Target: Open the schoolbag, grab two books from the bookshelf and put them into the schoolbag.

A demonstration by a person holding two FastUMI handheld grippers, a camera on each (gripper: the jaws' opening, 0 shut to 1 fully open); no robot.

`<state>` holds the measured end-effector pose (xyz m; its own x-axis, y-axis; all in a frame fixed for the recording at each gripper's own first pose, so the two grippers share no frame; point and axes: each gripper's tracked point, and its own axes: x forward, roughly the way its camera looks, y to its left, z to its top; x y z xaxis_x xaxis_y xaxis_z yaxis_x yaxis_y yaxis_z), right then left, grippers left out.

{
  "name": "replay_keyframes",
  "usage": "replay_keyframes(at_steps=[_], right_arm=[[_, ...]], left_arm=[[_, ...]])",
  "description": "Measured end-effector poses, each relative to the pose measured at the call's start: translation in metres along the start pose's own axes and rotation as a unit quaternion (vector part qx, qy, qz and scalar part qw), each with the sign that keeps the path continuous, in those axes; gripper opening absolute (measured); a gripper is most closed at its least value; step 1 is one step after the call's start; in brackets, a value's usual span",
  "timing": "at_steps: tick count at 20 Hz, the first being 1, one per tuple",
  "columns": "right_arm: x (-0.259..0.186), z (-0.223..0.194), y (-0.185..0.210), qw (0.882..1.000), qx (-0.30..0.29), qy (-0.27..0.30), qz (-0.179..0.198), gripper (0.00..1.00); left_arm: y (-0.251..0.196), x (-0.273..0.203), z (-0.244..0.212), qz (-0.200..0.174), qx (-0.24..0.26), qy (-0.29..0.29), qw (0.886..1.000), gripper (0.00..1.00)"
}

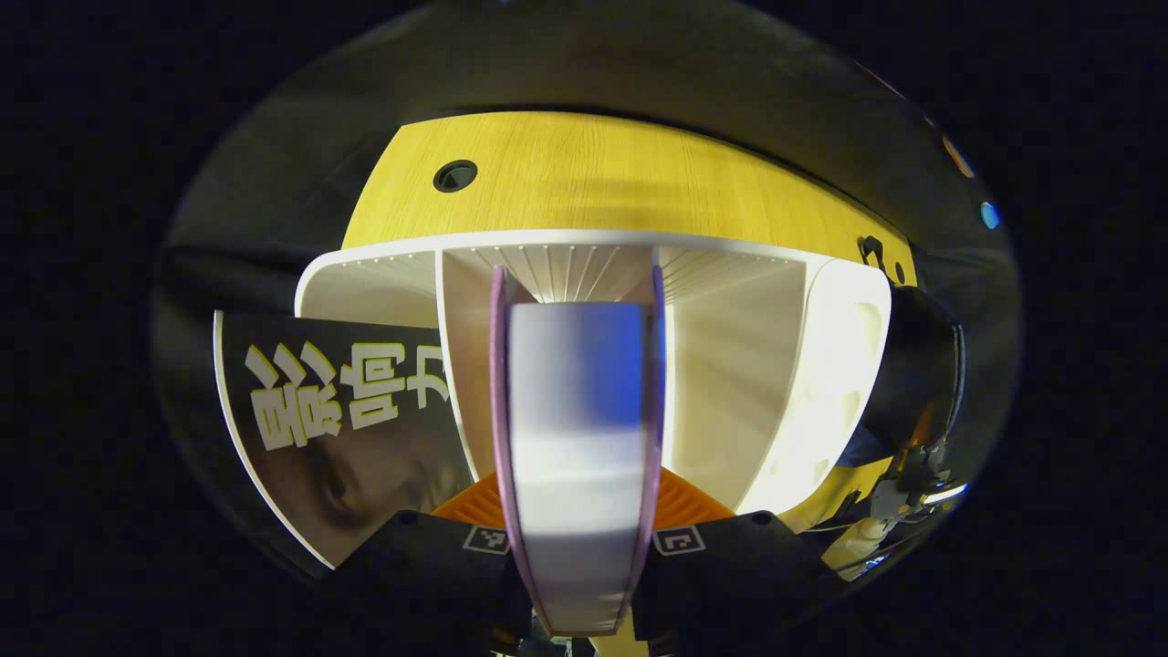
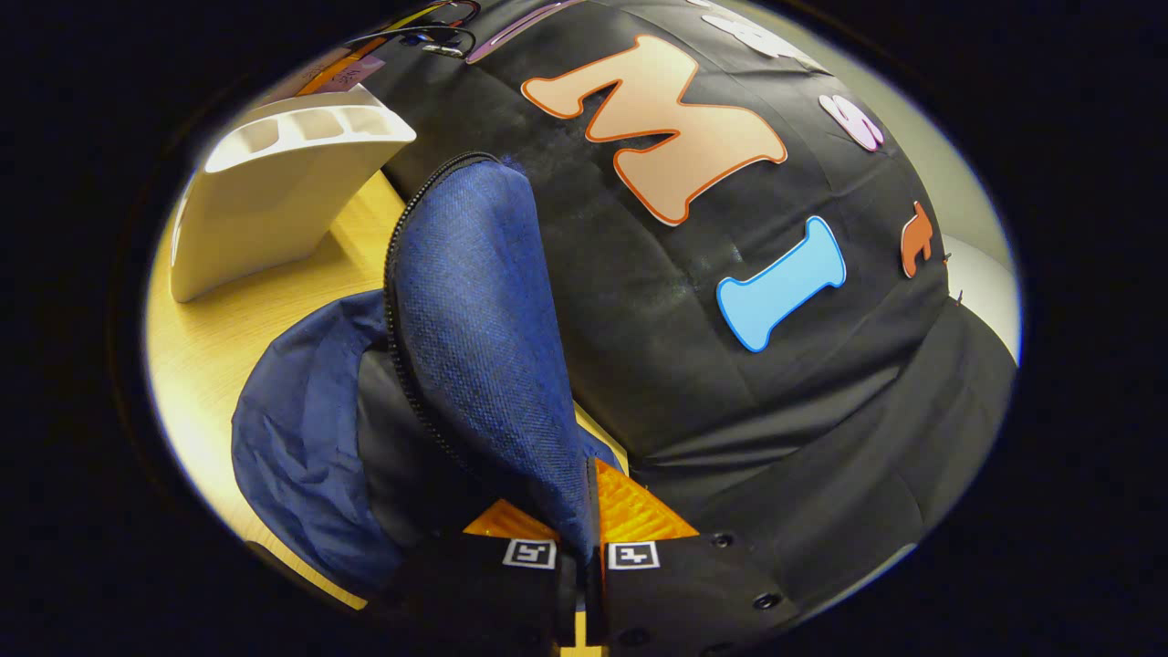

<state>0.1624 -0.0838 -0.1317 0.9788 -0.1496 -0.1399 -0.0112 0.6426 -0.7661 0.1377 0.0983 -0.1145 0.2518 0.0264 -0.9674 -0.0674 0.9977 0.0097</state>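
Two books are on view: one book with purple covers (image 1: 575,456), seen edge-on, and one dark-covered book (image 1: 338,411) leaning in the compartment beside it. One white bookshelf (image 1: 730,365) stands on one wooden surface (image 1: 593,173). One blue schoolbag (image 2: 474,338) sits on that surface, with one flap raised. Two grippers are in play, the left gripper (image 1: 579,538) and the right gripper (image 2: 582,552).

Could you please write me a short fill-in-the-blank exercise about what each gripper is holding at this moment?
1. The left gripper has its jaws closed on a ____ with purple covers.
2. The right gripper pinches the blue ____ by its unzipped flap.
3. The white bookshelf stands on a ____ table.
4. The black book leans in the bookshelf's ____ compartment in the left gripper view.

Missing words: book; schoolbag; wooden; left
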Motion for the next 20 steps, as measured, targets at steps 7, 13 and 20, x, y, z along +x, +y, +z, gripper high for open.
replay_keyframes(at_steps=[7,13,20], right_arm=[[-0.001,0.001,0.002,1.000,0.000,0.002,0.002,0.05],[-0.007,-0.001,0.006,1.000,-0.001,0.001,0.008,0.05],[-0.012,-0.006,-0.001,1.000,0.011,0.003,0.010,0.05]], left_arm=[[0.007,0.001,0.000,0.018,-0.018,0.002,1.000,0.39],[0.007,-0.006,-0.013,0.044,-0.060,0.027,0.997,0.40],[0.016,-0.054,-0.035,0.057,-0.062,0.014,0.996,0.40]])
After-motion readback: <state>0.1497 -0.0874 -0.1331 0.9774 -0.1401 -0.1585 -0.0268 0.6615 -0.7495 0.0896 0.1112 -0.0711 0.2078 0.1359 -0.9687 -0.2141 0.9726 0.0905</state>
